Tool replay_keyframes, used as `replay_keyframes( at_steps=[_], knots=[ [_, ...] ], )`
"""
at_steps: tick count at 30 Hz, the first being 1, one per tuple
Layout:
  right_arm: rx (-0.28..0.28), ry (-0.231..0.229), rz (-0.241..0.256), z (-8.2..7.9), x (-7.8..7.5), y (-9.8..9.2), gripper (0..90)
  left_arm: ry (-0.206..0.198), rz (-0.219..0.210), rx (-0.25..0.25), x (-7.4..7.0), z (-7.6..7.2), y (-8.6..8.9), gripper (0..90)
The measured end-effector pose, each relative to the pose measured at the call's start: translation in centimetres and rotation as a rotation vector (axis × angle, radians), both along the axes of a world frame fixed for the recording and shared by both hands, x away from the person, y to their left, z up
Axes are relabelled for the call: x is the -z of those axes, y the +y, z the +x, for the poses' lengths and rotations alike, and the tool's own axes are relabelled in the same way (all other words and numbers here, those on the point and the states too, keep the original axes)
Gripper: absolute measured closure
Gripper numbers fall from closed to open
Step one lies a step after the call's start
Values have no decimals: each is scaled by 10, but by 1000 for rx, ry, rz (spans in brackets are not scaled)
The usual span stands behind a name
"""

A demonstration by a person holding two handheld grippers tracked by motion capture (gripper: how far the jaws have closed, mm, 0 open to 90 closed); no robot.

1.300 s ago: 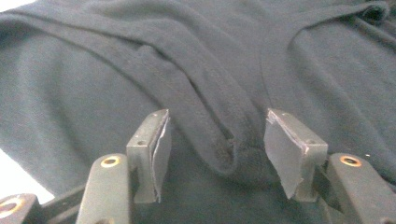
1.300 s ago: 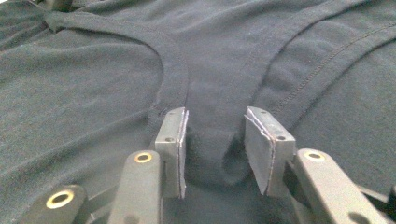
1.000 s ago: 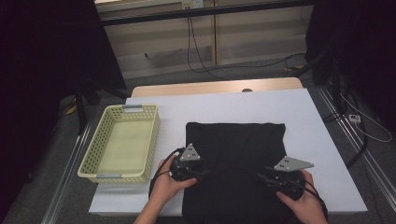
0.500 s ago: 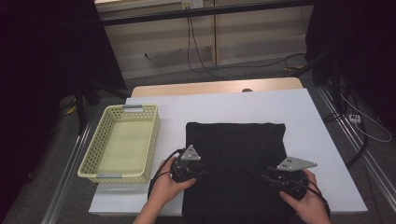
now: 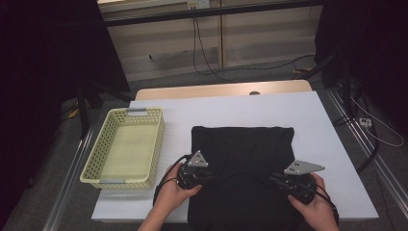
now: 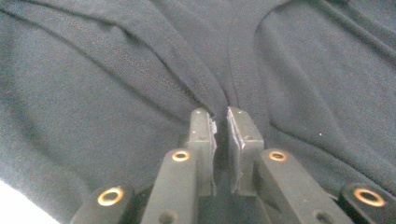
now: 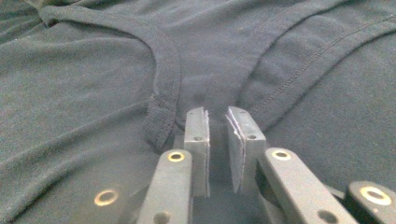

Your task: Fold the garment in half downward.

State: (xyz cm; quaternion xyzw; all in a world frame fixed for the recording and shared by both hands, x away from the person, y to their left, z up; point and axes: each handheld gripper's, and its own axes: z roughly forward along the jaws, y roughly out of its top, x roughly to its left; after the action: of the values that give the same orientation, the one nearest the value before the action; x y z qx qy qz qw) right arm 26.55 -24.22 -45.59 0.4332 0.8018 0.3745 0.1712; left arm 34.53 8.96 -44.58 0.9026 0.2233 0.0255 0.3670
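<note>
A black shirt (image 5: 243, 159) lies folded at the lower centre of the frame on the white bench (image 5: 312, 115). The left tongs (image 6: 222, 122) and the right tongs (image 7: 218, 122) each pinch a fold of its cloth. A yellow basket (image 5: 103, 144) sits at the left.

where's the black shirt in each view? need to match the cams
High view: black shirt lies flat at centre-bottom on the white table, right of the yellow basket.
Left gripper view: the shirt spreads behind the left gripper.
Right gripper view: the shirt spreads behind the right gripper.
Shared landmark: the shirt's stitched hems.
</note>
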Motion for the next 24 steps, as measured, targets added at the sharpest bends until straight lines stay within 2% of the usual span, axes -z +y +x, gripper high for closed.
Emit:
replay_keyframes(
  at_steps=[8, 11, 12, 13, 17, 20, 21, 23, 24],
  knots=[
    [1, 6, 45, 2, -3, -5, 861, -4, 1, -12, -3, 1, 2, 844],
    [3, -10, 62, 1, -6, -7, 866, 2, -30, -16, -9, 1, 5, 844],
    [4, -13, 65, 1, -7, -8, 867, -8, -23, -25, -12, 0, 6, 844],
    [3, -14, 74, 0, -8, -9, 867, 0, -41, -14, -13, 1, 6, 844],
    [0, -31, 108, -2, -13, -11, 871, 12, -68, -2, -18, 0, 7, 844],
    [-9, -37, 107, -3, -15, -11, 873, 9, -63, 2, -21, -1, 8, 843],
    [-9, -37, 107, -4, -15, -12, 873, 17, -73, 2, -20, -1, 8, 843],
    [-12, -27, 128, -4, -14, -13, 870, 15, -62, 4, -18, -1, 8, 842],
    [-2, -30, 118, -4, -13, -13, 856, 18, -60, 2, -17, -1, 8, 842]
  ],
)
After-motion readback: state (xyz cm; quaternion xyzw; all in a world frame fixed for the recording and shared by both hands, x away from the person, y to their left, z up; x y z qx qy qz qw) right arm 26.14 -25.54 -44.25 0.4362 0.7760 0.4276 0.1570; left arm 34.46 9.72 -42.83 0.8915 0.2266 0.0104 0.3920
